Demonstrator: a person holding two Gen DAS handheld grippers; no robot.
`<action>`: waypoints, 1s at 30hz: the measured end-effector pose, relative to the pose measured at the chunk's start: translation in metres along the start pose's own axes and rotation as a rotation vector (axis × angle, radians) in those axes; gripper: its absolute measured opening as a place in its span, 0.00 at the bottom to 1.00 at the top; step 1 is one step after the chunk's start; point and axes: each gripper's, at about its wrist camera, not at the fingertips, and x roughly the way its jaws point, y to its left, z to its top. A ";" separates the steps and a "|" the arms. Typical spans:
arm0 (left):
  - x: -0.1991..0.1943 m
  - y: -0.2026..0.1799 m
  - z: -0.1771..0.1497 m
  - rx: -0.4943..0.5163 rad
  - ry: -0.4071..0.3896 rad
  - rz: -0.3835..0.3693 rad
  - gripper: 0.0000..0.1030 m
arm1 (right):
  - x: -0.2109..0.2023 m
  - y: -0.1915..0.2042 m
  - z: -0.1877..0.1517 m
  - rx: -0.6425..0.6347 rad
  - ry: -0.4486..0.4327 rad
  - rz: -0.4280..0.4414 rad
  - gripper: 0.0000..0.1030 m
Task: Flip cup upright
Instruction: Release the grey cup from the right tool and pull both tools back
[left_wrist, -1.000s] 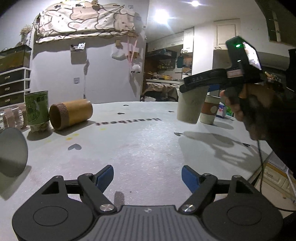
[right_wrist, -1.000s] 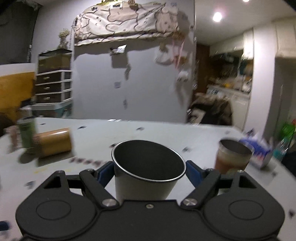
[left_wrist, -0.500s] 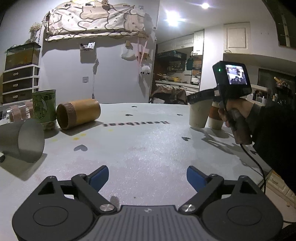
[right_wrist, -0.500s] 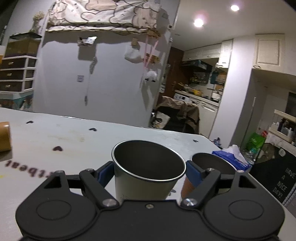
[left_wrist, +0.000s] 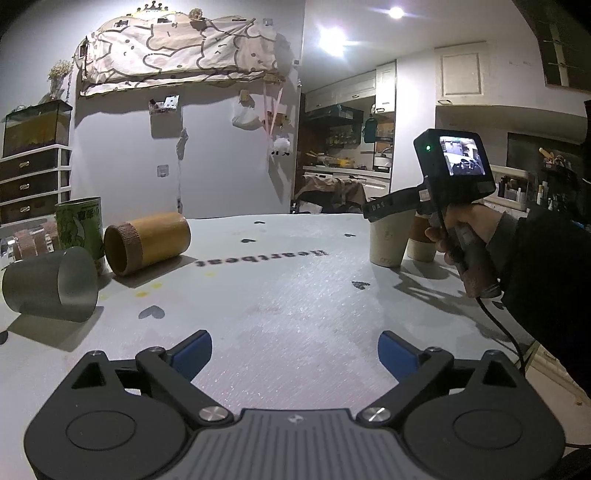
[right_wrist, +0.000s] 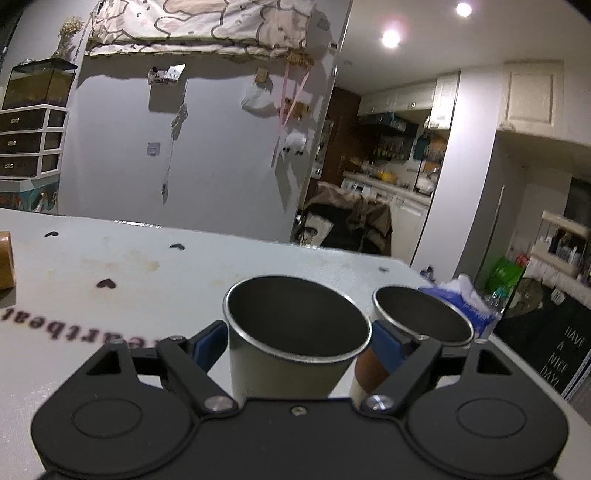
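My right gripper (right_wrist: 297, 341) is shut on a pale metal cup (right_wrist: 291, 354), which stands upright with its mouth up. In the left wrist view the same cup (left_wrist: 388, 240) rests on the white table at the right, with the right gripper (left_wrist: 391, 208) around it. My left gripper (left_wrist: 295, 352) is open and empty above the near part of the table. A grey metal cup (left_wrist: 51, 284) lies on its side at the left. A brown bamboo cup (left_wrist: 147, 243) lies on its side behind it.
A brown-sleeved cup (right_wrist: 417, 332) stands upright right next to the held cup, also seen in the left wrist view (left_wrist: 421, 245). A green can (left_wrist: 79, 225) stands at the left. A blue tissue pack (right_wrist: 461, 302) lies at the table's right edge (right_wrist: 406, 264).
The right gripper has carried the pale cup down and to the right, setting it on the table beside the brown-sleeved cup. The left gripper has turned slightly, bringing the grey cup further into view.
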 end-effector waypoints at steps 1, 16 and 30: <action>0.000 0.000 0.001 0.001 -0.001 -0.001 0.94 | -0.002 -0.002 0.001 0.016 0.011 0.014 0.85; -0.010 -0.013 0.020 0.036 -0.051 -0.007 0.94 | -0.110 -0.033 0.010 0.067 -0.121 0.105 0.96; -0.025 -0.034 0.052 0.046 -0.108 0.009 0.98 | -0.217 -0.068 -0.038 0.132 -0.214 0.139 1.00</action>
